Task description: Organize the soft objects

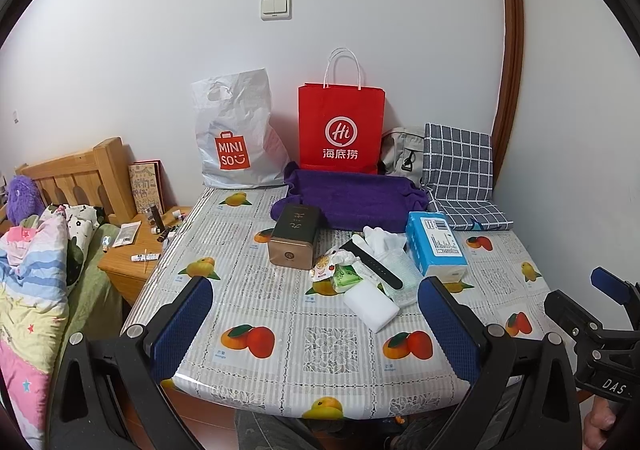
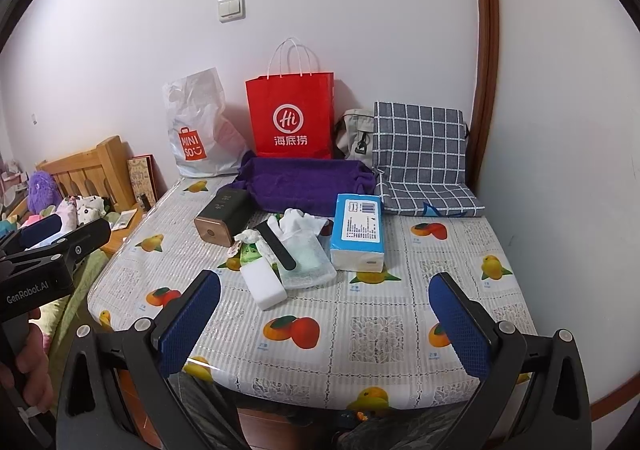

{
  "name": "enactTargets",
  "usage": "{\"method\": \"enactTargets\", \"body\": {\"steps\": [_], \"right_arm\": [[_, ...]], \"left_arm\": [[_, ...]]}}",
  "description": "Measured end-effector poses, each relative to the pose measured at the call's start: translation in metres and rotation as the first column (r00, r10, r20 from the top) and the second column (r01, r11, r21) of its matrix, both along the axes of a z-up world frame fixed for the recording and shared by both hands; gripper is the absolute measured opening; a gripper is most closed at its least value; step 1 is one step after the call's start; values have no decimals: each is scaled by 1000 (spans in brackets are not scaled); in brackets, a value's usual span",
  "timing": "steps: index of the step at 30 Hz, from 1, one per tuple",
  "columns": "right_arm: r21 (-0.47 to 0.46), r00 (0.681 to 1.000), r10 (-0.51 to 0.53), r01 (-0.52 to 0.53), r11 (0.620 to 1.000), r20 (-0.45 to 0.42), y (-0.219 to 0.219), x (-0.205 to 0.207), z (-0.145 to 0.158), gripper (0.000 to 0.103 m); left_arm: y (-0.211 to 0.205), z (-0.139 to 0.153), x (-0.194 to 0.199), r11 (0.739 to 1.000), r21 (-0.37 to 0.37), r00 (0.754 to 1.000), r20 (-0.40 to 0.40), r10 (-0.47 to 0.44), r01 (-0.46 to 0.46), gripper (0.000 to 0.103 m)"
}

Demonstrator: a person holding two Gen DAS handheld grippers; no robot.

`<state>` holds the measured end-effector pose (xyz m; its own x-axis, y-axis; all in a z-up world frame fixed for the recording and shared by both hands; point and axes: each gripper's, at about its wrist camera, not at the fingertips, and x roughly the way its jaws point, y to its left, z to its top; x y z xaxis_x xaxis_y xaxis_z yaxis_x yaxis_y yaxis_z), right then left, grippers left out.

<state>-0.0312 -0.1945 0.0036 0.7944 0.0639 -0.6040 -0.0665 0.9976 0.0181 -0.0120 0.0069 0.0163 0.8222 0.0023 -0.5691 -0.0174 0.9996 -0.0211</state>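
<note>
White walls back a table [image 1: 280, 330] in a fruit-print cloth. Against the wall stand a red bag [image 1: 341, 126] and a checked cushion [image 2: 420, 146]; a purple towel [image 1: 352, 198] lies before them, then a tissue pack [image 2: 357, 230] and a white sponge [image 2: 266, 286]. The left gripper [image 1: 316, 324] and right gripper [image 2: 326, 320] hover level over the near edge, jaws spread wide, empty.

Near table edge [image 2: 320, 370] lies free; small clutter [image 2: 280, 250] blocks the middle, bags [image 2: 290, 118] behind

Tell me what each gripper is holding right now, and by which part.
Nothing. The left gripper and right gripper are both open and empty, hovering above the table, short of the pile.
</note>
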Motion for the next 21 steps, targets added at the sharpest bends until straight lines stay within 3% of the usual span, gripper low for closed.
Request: {"method": "enactTargets", "body": {"steps": [21], "right_arm": [[-2, 1000, 1, -1, 1000, 5, 3, 0, 5, 102]], "left_arm": [[6, 8, 0, 1000, 3, 1000, 4, 3, -3, 103]]}}
